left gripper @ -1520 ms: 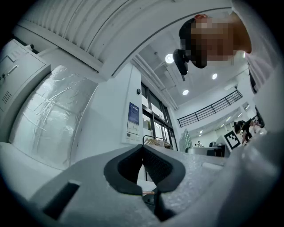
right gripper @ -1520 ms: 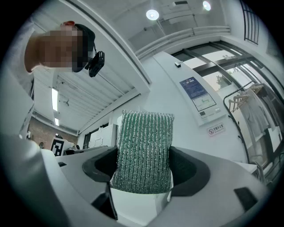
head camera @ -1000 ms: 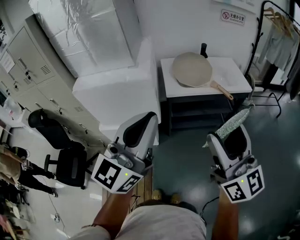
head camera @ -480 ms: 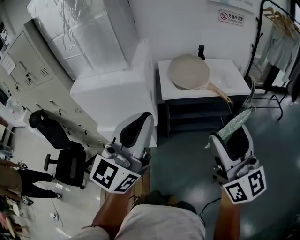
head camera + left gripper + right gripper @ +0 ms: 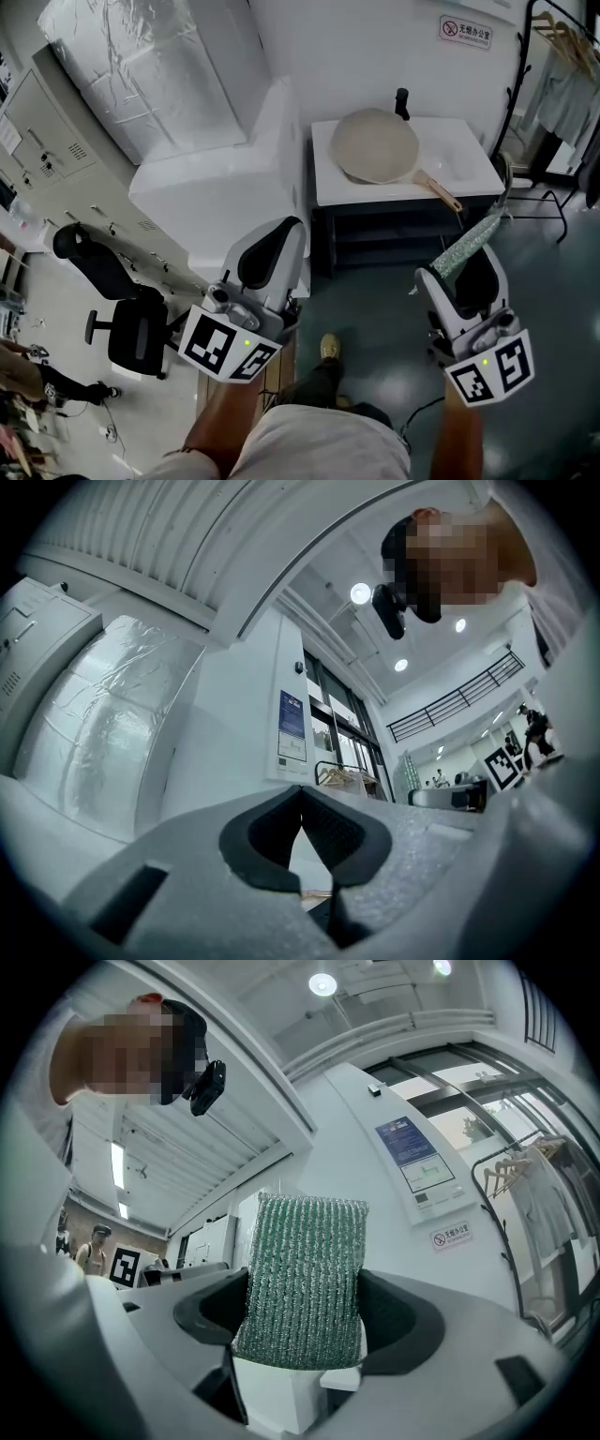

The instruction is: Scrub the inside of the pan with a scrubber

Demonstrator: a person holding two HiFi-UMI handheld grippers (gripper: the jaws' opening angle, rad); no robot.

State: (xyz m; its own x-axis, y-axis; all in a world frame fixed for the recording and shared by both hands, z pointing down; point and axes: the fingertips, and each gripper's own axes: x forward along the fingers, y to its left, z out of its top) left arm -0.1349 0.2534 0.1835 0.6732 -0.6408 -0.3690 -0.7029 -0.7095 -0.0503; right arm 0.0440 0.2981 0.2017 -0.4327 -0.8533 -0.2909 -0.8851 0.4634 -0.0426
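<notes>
Right gripper [image 5: 461,272] clamps a green, ribbed scrubber [image 5: 302,1279], short of the white table [image 5: 469,150]. Beige round pan [image 5: 379,145], tan-handled, lies on that table; left gripper [image 5: 267,253], also short of it, is closed and empty.

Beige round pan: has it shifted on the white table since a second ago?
No. The beige round pan keeps its place near the back left corner of the white table.

Bright ceiling lights; gripper views fisheye-distorted, edges dark.
</notes>
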